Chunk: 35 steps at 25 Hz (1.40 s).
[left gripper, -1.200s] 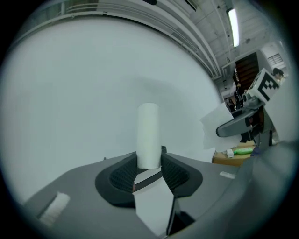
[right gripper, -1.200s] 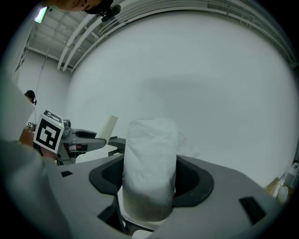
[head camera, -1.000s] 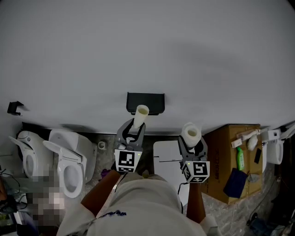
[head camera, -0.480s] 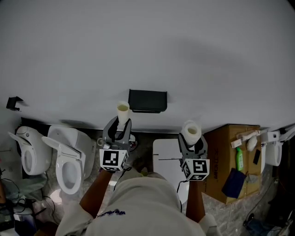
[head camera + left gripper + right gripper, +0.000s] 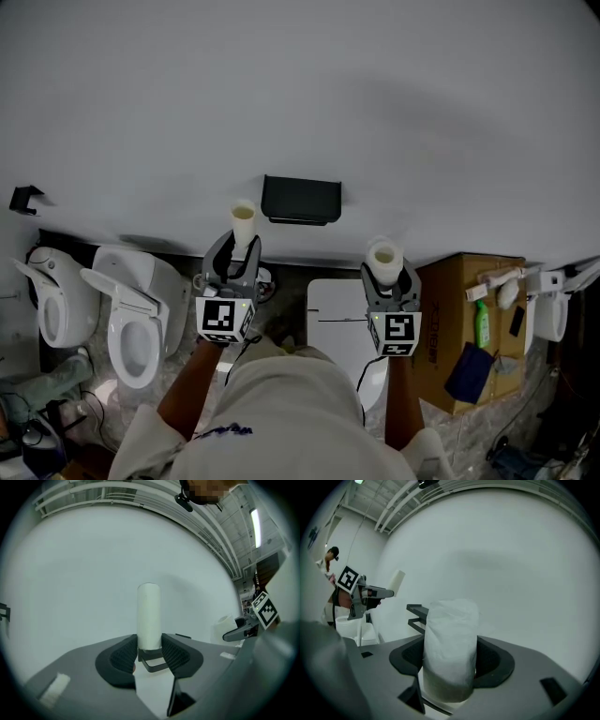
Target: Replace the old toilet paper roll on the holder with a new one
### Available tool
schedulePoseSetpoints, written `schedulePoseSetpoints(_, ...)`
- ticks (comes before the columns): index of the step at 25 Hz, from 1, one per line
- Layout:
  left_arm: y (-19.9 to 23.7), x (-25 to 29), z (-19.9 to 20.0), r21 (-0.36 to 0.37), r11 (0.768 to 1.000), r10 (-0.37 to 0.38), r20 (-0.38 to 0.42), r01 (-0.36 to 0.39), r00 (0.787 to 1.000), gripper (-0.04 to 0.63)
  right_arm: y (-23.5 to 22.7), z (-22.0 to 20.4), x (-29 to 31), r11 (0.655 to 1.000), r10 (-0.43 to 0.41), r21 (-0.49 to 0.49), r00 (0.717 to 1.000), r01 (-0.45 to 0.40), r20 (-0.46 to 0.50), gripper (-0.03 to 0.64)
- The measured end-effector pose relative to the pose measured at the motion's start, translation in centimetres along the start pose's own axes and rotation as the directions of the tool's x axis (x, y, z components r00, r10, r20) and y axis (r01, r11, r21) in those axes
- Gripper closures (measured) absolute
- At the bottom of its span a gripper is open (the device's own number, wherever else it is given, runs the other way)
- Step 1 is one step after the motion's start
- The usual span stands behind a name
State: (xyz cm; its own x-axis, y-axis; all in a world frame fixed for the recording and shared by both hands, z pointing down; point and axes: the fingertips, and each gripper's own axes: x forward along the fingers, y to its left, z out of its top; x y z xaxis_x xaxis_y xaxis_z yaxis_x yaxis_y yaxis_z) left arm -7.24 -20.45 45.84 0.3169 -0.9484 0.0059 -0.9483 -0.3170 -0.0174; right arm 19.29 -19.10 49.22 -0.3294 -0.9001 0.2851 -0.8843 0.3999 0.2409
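Now your left gripper [image 5: 240, 253] pinches the empty cardboard tube [image 5: 243, 220] aside, clearing the holder [image 5: 301, 200] for the fresh toilet paper roll [image 5: 382, 257] your right gripper [image 5: 387, 281] clamps.

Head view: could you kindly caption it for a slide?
Left gripper holds empty tube, right gripper fresh roll, near the black holder.

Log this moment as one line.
left gripper: shut on empty tube | right gripper: shut on new roll | holder: bare

Left gripper [image 5: 240, 246], right gripper [image 5: 385, 274] — grey, marker-cubed; pale shirt [image 5: 291, 412].
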Motion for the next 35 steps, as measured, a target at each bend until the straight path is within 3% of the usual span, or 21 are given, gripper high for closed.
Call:
schedulePoseSetpoints(5,-0.4,-0.5,-0.6,-0.002,1.000,-0.004,-0.014,0.004,1.000,0.436,0.6,-0.2,1.2,0.984,0.018,-0.177,0.999,-0.025,-0.042,0.327)
schedulePoseSetpoints(10,-0.7,-1.2,-1.0,-0.004,1.000,-0.002,-0.021,0.002,1.000,0.436,1.3,-1.2,2.5,0.919,0.009,-0.389,0.991,-0.060,-0.131,0.327)
schedulePoseSetpoints(13,-0.5,-1.5,-1.2,-0.005,1.000,0.004,-0.028,-0.005,1.000,0.436,1.8,-1.9,3.5,0.858,0.004,-0.504,0.983,-0.098,-0.183,0.327)
schedulePoseSetpoints(17,-0.1,-2.1,-1.2,-0.007,1.000,0.014,-0.031,-0.014,0.999,0.436,2.5,-2.8,4.8,0.750,-0.010,-0.644,0.971,-0.151,-0.240,0.327)
schedulePoseSetpoints(24,0.2,-2.8,-1.6,-0.011,1.000,0.026,-0.035,-0.026,0.999,0.436,3.2,-5.0,6.7,0.575,-0.042,-0.784,0.948,-0.234,-0.315,0.327)
schedulePoseSetpoints(35,0.4,-3.1,-1.4,-0.006,0.999,0.031,-0.032,-0.032,0.999,0.436,2.5,-6.3,10.0,0.421,-0.153,-0.872,0.928,-0.249,-0.339,0.327)
